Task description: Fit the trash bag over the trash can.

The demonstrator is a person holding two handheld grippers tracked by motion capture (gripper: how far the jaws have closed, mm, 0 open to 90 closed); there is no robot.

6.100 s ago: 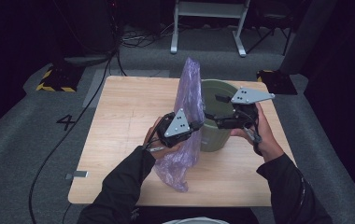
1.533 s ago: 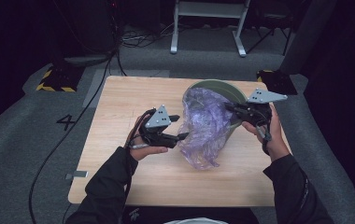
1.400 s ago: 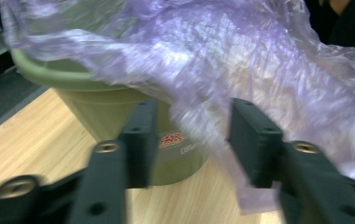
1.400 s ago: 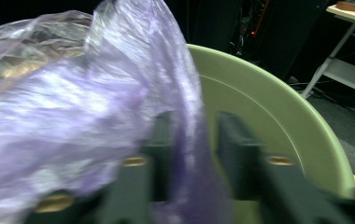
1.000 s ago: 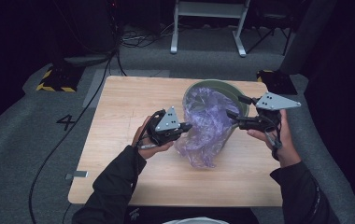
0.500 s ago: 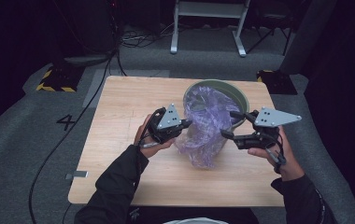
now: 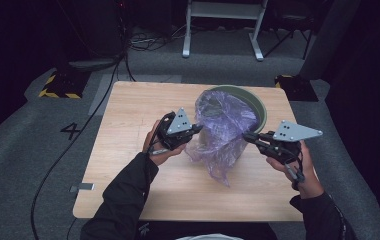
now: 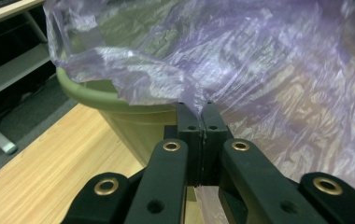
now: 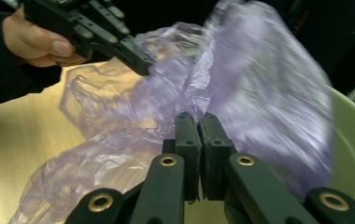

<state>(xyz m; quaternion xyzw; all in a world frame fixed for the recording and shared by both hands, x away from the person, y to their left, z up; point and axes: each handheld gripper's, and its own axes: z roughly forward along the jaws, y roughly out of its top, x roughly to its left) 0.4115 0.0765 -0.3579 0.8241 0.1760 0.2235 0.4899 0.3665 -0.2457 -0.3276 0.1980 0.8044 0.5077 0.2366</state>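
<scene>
A thin purple plastic bag is stretched over the near side of a green bin on the wooden table. My left gripper pinches the bag's left edge, jaws shut on the film just in front of the bin's rim. My right gripper holds the bag's right edge, jaws shut on the film. The bag's bottom hangs down onto the table. In the right gripper view the other hand and its gripper hold the far side of the bag.
The green bin's inner wall lies right of my right gripper. Bare table wood spreads left of the bin. Beyond the table stand a white metal frame, cables on grey floor and a yellow-black striped block.
The bag, held upright six seconds ago, now lies spread over the bin's mouth. Over the last second my right gripper has pulled its edge right and toward me, widening the opening.
</scene>
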